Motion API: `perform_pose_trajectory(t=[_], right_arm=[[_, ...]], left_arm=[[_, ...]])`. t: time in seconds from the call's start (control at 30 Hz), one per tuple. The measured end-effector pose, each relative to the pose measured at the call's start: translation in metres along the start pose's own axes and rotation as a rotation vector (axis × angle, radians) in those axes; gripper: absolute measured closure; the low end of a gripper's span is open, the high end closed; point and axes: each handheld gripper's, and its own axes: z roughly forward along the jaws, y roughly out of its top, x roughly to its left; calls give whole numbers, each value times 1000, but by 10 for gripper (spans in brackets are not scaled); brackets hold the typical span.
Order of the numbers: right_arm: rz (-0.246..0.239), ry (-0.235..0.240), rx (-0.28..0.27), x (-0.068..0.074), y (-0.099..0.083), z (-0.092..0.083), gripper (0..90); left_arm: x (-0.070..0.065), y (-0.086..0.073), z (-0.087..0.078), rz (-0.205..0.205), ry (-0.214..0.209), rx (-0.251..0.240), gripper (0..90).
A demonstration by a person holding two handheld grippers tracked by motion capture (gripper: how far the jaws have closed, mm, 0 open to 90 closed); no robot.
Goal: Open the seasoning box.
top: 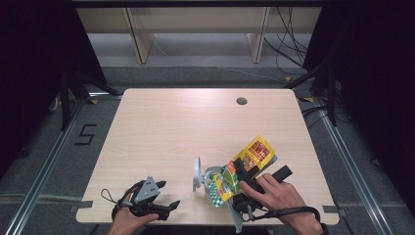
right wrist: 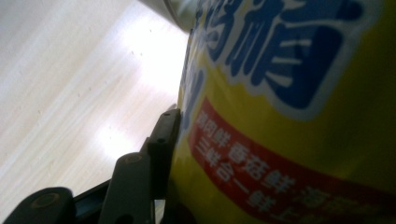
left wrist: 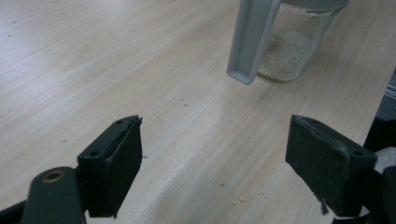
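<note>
one yellow printed foil seasoning bag point(top: 244, 169) is on the scene, tilted over one clear glass jar point(top: 211, 180) near the table's near edge, right of centre, its green-patterned lower end dipping at the jar's mouth and its yellow top pointing far and right. the bag's glossy face carries large blue characters outlined in white, a red band with pale lettering, and orange and green patches. one right gripper point(top: 243, 183) clasps it around the middle, jaws about half apart with the bag pressed between them; in the right gripper view one black pad point(right wrist: 164, 140) lies flat against the yellow foil. the jar has one pale grey hinged lid point(top: 197, 172) standing open on its left, and a little pale grainy powder at its bottom. one left gripper point(top: 164, 204), jaws spread wide and holding nothing, sits low by the near left edge, well apart from the jar. small crumbs are scattered on the one light wooden table point(top: 171, 127).
</note>
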Motion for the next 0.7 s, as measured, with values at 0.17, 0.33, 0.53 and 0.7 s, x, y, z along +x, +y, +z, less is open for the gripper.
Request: perform_pose_trajectory(t=[0.17,0.33,0.53,0.7], right_arm=[[-24,-3,1,-3,-1,-1,547],[-5,-18,0,-1,2,1,546],[-11,-21,3,-1,-2,2,547],[9,-22,-6,0,0,2,547]], left_arm=[[1,0,0,5,4,0,181],[-1,1,-1,9,4,8,181],[0,0,0,5,5,1,181],[-1,1,-1,7,-4,2,181]])
